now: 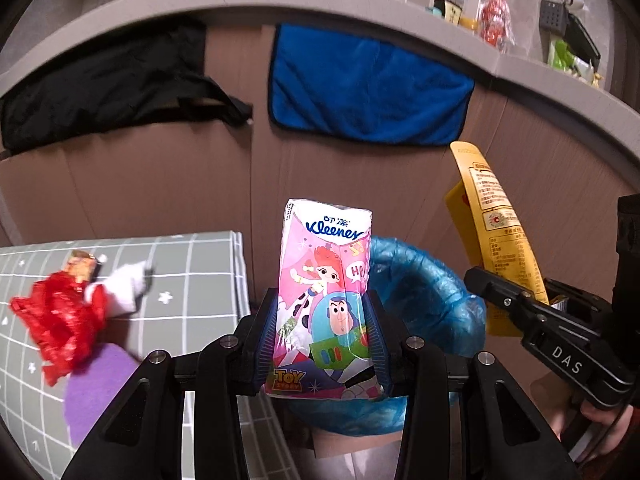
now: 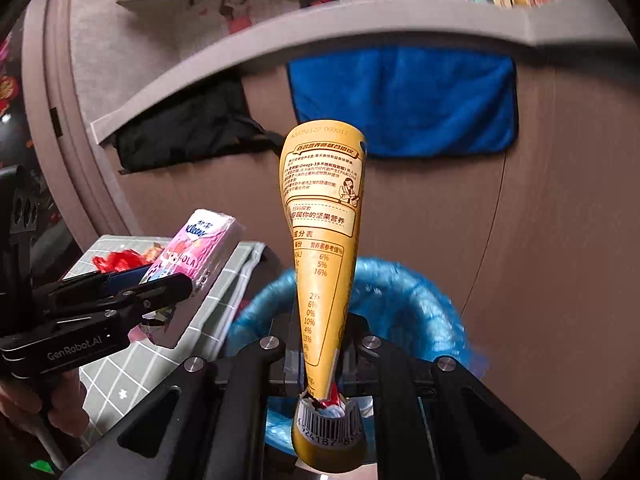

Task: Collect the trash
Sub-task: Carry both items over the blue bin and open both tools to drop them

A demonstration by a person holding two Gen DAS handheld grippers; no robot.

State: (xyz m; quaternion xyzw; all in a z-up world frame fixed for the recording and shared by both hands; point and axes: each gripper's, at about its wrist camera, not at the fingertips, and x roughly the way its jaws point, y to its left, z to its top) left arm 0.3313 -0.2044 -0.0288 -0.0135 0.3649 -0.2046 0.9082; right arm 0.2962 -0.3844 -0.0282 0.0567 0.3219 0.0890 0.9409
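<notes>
On the far left of the left wrist view, a grey grid-patterned cloth [image 1: 188, 280] covers a table, and on it lie a crumpled red plastic bag [image 1: 64, 324], a white wad of tissue [image 1: 124, 288] touching the bag, a small brown snack wrapper [image 1: 82, 268] just behind them, and a purple patch [image 1: 100, 392] nearer the camera.

In the middle, the left gripper [image 1: 324, 336] clamps a pink Kleenex tissue pack [image 1: 326, 292] printed with Toy Story figures. Its jaws stand partly apart, the blue pads [image 1: 267, 340] pressing both long sides of the pack, which stands upright between them.

Behind and below the pack sits a bin lined with a blue plastic bag [image 1: 424, 284], its rim just right of the table edge.

Further right, the right gripper [image 2: 320, 364] pinches a yellow nut-snack pouch [image 2: 324, 216]. The jaws are almost fully closed on its narrow lower part, just above the barcode, and the pouch rises flattened and upright over the bin liner.

On the brown wall behind hang a black bag [image 1: 104, 92] at left and a blue towel [image 1: 368, 88] at right.
</notes>
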